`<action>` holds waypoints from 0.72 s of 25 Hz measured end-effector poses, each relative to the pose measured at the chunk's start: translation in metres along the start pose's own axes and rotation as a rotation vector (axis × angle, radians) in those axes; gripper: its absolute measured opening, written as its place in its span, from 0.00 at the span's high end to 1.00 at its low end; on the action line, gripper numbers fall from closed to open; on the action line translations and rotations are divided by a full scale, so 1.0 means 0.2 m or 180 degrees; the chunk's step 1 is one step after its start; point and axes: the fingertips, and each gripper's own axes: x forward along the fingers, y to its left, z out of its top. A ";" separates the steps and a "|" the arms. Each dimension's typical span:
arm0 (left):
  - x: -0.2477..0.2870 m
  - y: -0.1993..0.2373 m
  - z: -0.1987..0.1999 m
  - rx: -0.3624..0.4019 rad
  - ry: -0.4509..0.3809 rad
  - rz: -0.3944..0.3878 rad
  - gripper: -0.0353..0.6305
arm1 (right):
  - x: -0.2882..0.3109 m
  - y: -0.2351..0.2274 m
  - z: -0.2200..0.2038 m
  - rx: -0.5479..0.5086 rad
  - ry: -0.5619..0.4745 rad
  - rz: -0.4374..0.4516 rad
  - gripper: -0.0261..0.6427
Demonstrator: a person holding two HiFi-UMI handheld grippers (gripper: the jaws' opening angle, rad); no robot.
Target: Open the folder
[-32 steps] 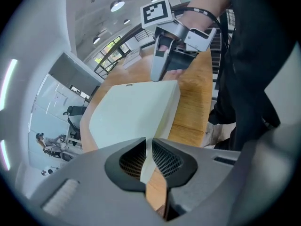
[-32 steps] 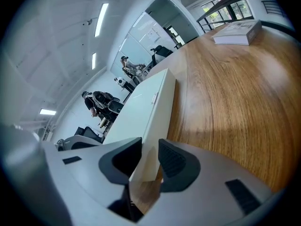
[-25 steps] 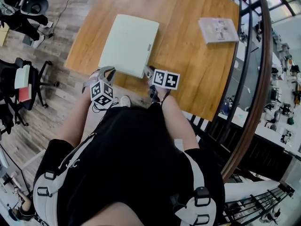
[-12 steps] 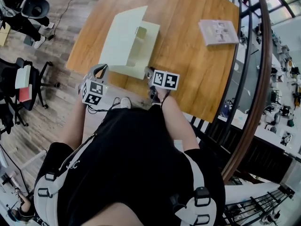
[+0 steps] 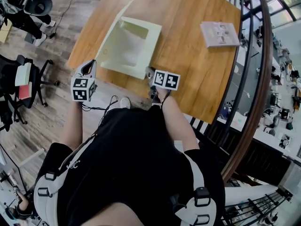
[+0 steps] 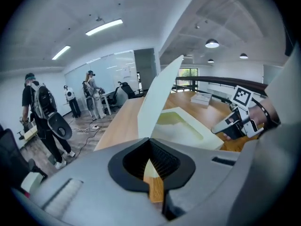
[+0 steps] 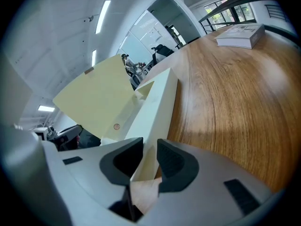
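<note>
A pale yellow-green box folder (image 5: 134,51) lies on the wooden table (image 5: 188,51) with its cover (image 5: 111,32) swung up on the left side. My left gripper (image 5: 91,64) is shut on the cover's near corner (image 6: 157,98) and holds it up steeply. The corner runs down into the jaws of the left gripper (image 6: 150,149). My right gripper (image 5: 149,72) sits at the folder's near right corner. In the right gripper view its jaws (image 7: 148,157) have just been closing, with the folder's wall (image 7: 157,102) squeezed between the pads.
A white book (image 5: 219,33) lies at the table's far right. A curved railing (image 5: 256,79) runs past the table on the right. An office chair (image 5: 23,84) stands on the floor at left. Several people (image 6: 40,112) stand in the room beyond.
The cover, flat on the folder a second ago, now stands raised. My left gripper has moved left and up with it and rolled. The right gripper has kept its place.
</note>
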 end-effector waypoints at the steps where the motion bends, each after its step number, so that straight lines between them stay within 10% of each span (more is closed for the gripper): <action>1: 0.00 0.04 -0.01 -0.0092 -0.0010 0.0043 0.94 | 0.00 0.00 0.00 -0.0001 0.0001 -0.0005 0.81; 18: 0.14 0.57 -0.45 -0.1503 0.0404 0.0706 0.94 | 0.01 0.01 -0.01 -0.0003 0.0010 -0.0092 0.81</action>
